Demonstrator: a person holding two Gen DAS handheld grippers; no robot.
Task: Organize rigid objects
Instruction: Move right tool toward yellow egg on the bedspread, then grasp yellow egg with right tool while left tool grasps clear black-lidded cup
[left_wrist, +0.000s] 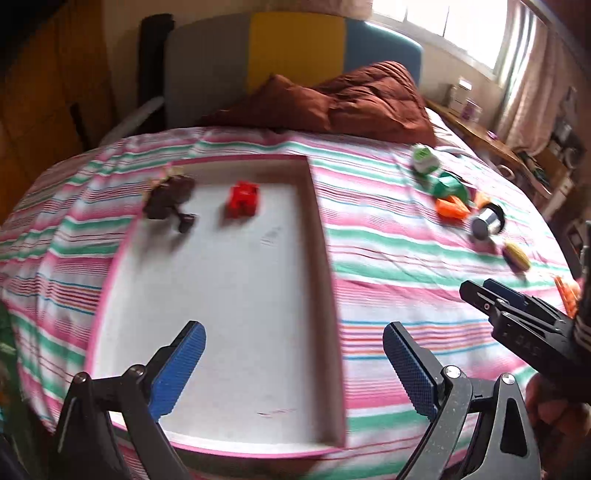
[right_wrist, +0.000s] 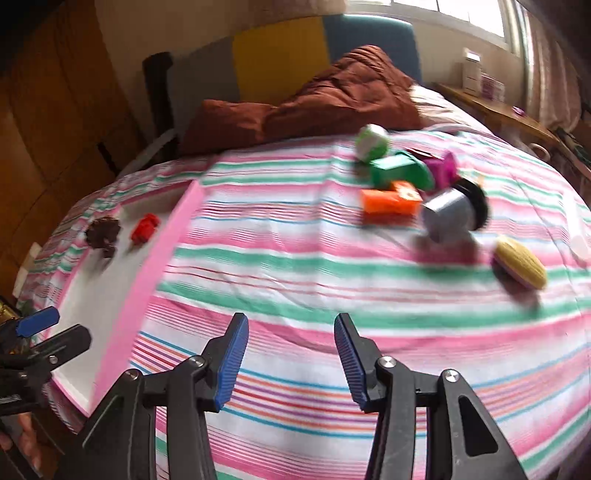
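The red block and brown toy lie in the white tray, ahead of the left hand-held gripper, whose jaws are wide and empty. Remaining toys, including the orange box, lie on the bed ahead-right of the right hand-held gripper, moderately spread, empty.

A bed covered in a pink, green and white striped sheet fills most of the room. At its head lies a crumpled rust-brown quilted blanket, bunched against an upholstered headboard in grey, yellow and blue panels. Behind the headboard a bright window lets in daylight, with pale patterned curtains hanging to its right. A wooden bedside shelf runs along the far side, carrying small boxes. Brown wooden panelling covers the left wall.
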